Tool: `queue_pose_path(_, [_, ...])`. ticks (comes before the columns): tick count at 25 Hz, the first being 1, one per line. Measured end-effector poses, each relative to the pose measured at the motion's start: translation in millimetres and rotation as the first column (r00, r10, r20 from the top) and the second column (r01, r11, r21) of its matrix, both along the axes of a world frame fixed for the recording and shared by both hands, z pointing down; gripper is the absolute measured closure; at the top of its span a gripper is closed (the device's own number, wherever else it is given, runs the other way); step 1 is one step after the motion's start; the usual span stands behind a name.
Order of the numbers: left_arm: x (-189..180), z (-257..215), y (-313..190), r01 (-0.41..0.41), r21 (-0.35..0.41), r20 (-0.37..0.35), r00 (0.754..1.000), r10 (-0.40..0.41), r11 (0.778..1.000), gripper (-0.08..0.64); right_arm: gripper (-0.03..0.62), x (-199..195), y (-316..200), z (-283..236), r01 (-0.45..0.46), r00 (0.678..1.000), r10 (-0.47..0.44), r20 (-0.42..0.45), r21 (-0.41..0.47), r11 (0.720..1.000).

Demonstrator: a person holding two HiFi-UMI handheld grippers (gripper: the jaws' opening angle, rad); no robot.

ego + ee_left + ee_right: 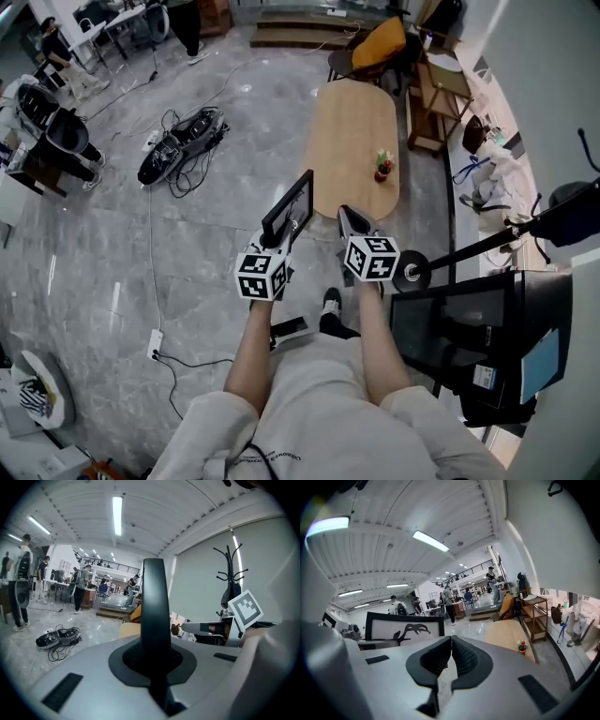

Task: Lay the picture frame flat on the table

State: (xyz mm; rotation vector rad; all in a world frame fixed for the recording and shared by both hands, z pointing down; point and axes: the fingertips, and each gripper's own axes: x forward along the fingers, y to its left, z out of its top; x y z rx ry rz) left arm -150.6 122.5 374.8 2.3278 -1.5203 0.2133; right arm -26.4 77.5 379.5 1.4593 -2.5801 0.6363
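The room has a grey polished floor (84,234), and a long wooden worktop (352,122) stands ahead of me. My left gripper (283,242) is clamped on one edge of the picture frame (289,208). The frame is held upright in the air, short of the worktop and not touching it. My right gripper (351,219) is closed with nothing in it, just beside the frame.
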Motion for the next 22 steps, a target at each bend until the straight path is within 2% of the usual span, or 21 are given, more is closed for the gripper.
queue_pose_path(12, [26, 12, -79, 0.038, -0.043, 0.014, 0.999, -0.037, 0.998, 0.534, 0.557, 34, -82, 21, -0.003, 0.998, 0.008, 0.068, -0.072, 0.997])
queue_pose_path(22, [47, 18, -128, 0.089, -0.036, 0.009, 0.996, -0.088, 0.995, 0.534, 0.557, 56, -133, 26, 0.071, 0.996, -0.068, 0.053, -0.05, 0.996])
